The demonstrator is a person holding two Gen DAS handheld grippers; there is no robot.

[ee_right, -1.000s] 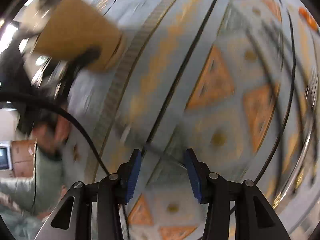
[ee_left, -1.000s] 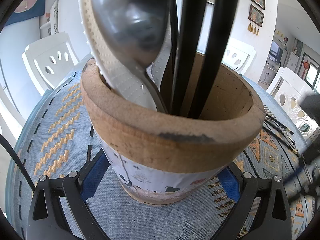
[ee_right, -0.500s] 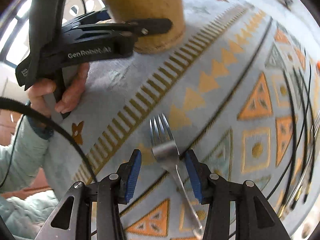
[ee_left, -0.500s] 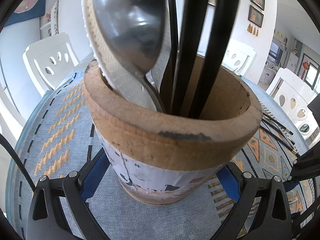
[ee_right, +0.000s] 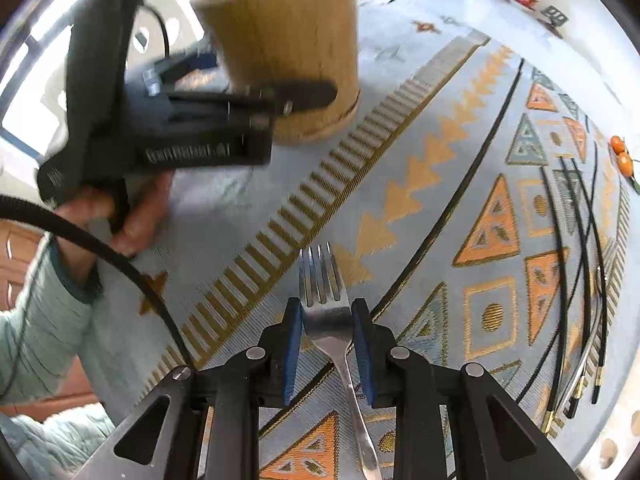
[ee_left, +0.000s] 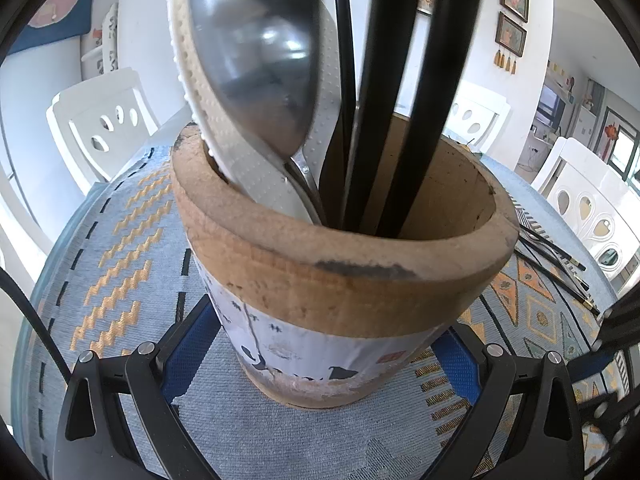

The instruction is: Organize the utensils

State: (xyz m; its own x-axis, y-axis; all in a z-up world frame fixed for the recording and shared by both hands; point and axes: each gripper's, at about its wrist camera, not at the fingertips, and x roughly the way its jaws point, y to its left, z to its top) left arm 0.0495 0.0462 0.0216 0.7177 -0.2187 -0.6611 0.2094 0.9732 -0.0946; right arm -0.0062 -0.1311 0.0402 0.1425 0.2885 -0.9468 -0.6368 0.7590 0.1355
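Observation:
A wooden utensil holder (ee_left: 340,280) stands on the patterned cloth, holding a steel spoon (ee_left: 256,52), a white paddle (ee_left: 256,184) and black handles (ee_left: 384,120). My left gripper (ee_left: 320,348) has its blue pads (ee_left: 188,344) against both sides of the holder's base, shut on it. From the right wrist view the holder (ee_right: 288,40) sits far left with the left gripper (ee_right: 200,120) clamped on it and a hand behind. My right gripper (ee_right: 326,312) has just been closing and is shut on a steel fork (ee_right: 320,280), tines pointing forward, handle running back under the fingers.
Black chopsticks (ee_right: 568,280) lie in a loose bundle at the right of the table, also seen from the left wrist as chopsticks (ee_left: 552,248). Two small orange fruits (ee_right: 620,152) sit at the far right edge. White chairs (ee_left: 104,120) surround the round table.
The right gripper's jaws closed onto the fork that lay between them, and the gripper rose and tilted with it. The left gripper and the holder stayed still.

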